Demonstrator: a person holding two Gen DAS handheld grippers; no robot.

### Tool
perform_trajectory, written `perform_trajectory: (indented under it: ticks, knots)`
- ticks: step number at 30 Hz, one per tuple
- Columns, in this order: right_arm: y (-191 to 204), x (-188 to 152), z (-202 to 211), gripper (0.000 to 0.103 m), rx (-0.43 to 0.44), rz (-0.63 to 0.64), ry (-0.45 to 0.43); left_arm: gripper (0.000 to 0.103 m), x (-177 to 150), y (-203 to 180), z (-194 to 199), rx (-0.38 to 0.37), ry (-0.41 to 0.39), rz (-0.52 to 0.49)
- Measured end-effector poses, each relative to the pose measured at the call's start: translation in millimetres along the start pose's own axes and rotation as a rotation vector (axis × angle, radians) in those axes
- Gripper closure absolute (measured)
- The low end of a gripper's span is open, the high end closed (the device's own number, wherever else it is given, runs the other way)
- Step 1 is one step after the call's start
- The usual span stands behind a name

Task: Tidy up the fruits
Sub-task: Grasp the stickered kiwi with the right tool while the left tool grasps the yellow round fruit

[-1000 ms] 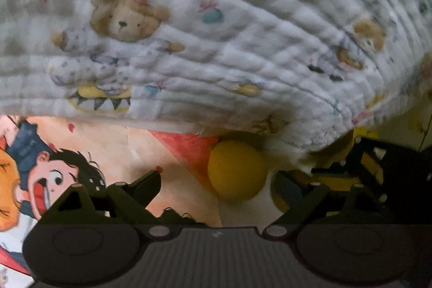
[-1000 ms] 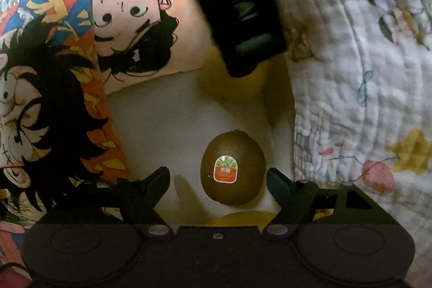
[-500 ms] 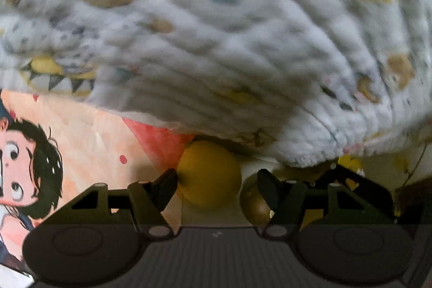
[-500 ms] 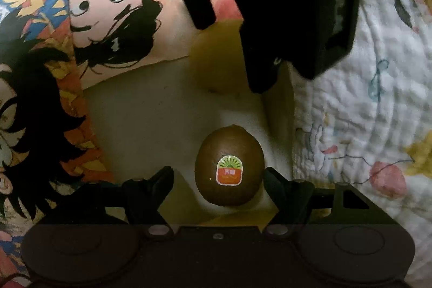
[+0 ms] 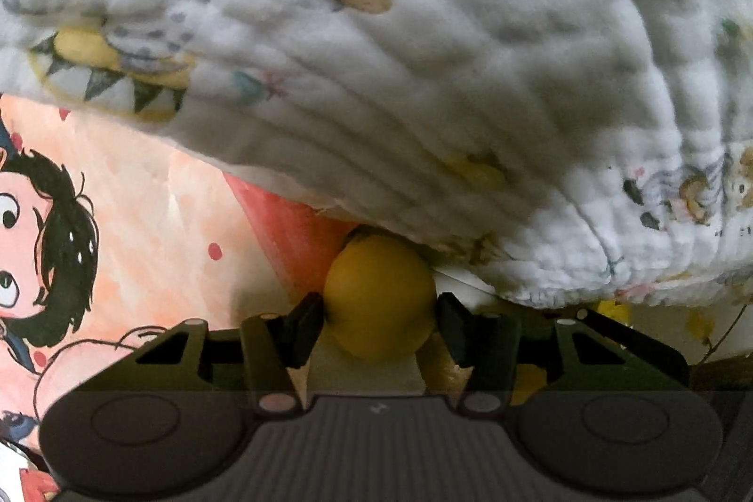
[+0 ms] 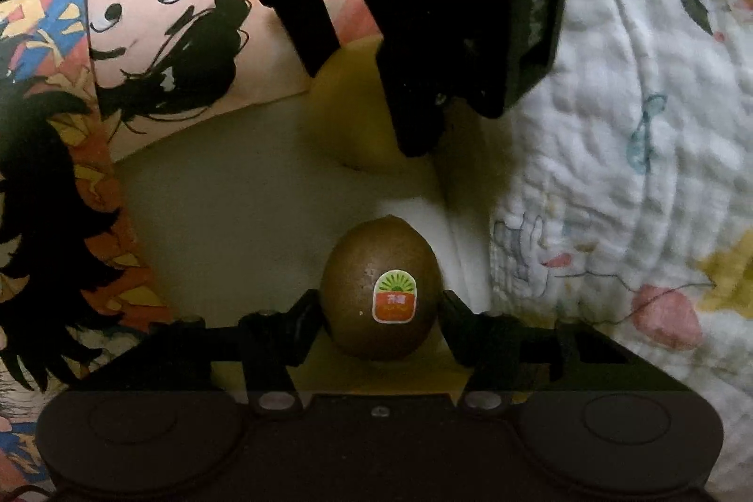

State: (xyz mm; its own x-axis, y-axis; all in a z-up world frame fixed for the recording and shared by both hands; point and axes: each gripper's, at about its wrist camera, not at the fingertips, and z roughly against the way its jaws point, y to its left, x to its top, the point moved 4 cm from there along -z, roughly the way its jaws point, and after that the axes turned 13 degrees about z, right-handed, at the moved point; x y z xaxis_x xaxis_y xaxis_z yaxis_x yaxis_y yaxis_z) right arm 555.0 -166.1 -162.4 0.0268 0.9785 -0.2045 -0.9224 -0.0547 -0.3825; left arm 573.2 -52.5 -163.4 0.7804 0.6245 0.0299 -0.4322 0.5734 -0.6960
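Both grippers closing at once: the left gripper (image 5: 380, 314) brackets a yellow lemon (image 5: 379, 298) beneath the quilt's (image 5: 423, 78) edge, the right gripper (image 6: 381, 309) a stickered kiwi (image 6: 381, 290); firm holds, then lifts, seem next.

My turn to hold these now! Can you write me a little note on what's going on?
Left hand-held gripper: jaws closing around the yellow fruit, fingers at its sides.
Right hand-held gripper: jaws closing around the kiwi, sticker facing the camera.
Both fruits sit on the pale surface between the cartoon print and the quilted blanket.
Done: both fruits lined up.
Left: finish gripping, lift, put them away.
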Motion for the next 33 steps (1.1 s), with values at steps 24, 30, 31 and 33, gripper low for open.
perform_trajectory:
  ticks: [24,30,31,33]
  knots:
    - [64,34,53,0.048,-0.055,0.135,-0.125,0.048,-46,52,100,0.018,-0.039,0.0]
    - [83,42,68,0.048,-0.054,0.104,-0.132,0.048,-62,60,122,0.021,-0.042,-0.022]
    - [89,45,70,0.048,-0.053,0.097,-0.132,0.048,-64,60,124,0.021,-0.042,-0.024]
    - [98,45,77,0.048,-0.05,0.087,-0.132,0.048,-71,62,131,0.019,-0.038,-0.032]
